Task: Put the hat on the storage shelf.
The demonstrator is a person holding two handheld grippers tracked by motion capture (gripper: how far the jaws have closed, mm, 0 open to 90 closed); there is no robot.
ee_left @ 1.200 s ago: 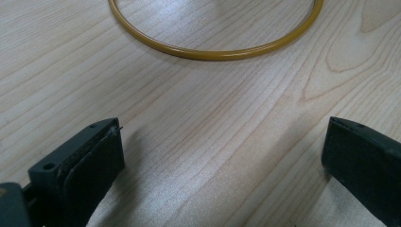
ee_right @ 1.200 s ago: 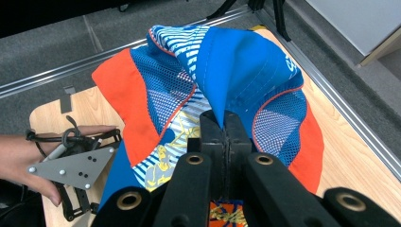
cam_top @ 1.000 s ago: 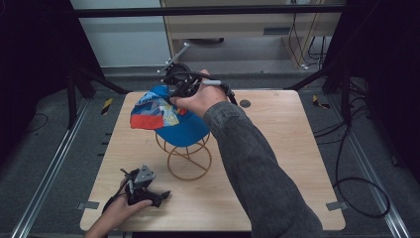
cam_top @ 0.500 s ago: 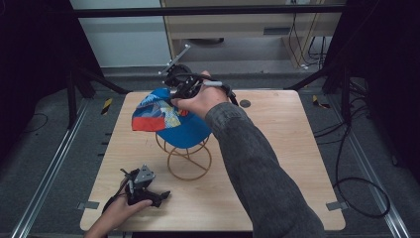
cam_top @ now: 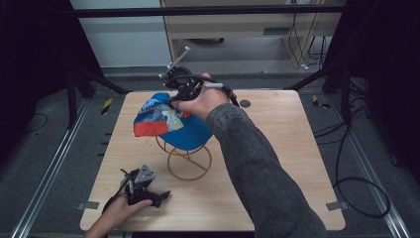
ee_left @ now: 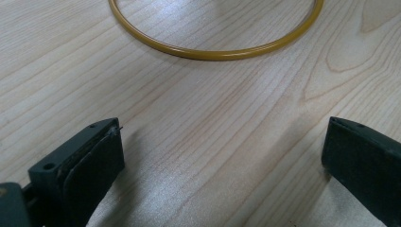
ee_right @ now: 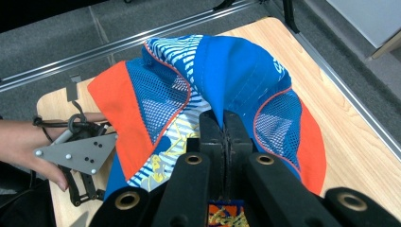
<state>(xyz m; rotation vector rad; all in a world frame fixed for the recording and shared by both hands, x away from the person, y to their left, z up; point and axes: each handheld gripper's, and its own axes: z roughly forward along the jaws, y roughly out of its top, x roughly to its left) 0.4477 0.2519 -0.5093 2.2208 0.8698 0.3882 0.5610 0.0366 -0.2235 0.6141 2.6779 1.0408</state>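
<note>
– Can you read any words or numbers here?

– Not really. The cap (ee_right: 236,75) has some white marks on its blue part, on the right side near the mesh. They look like letters, but the cloth is folded and they are too small to read.

– What about the yellow squiggles on the cap?

– Those look like a drawing, not words.

– Anything on the bench (cam_top: 277,148)?

– No. It has no words, labels or numbers I can read.
</note>
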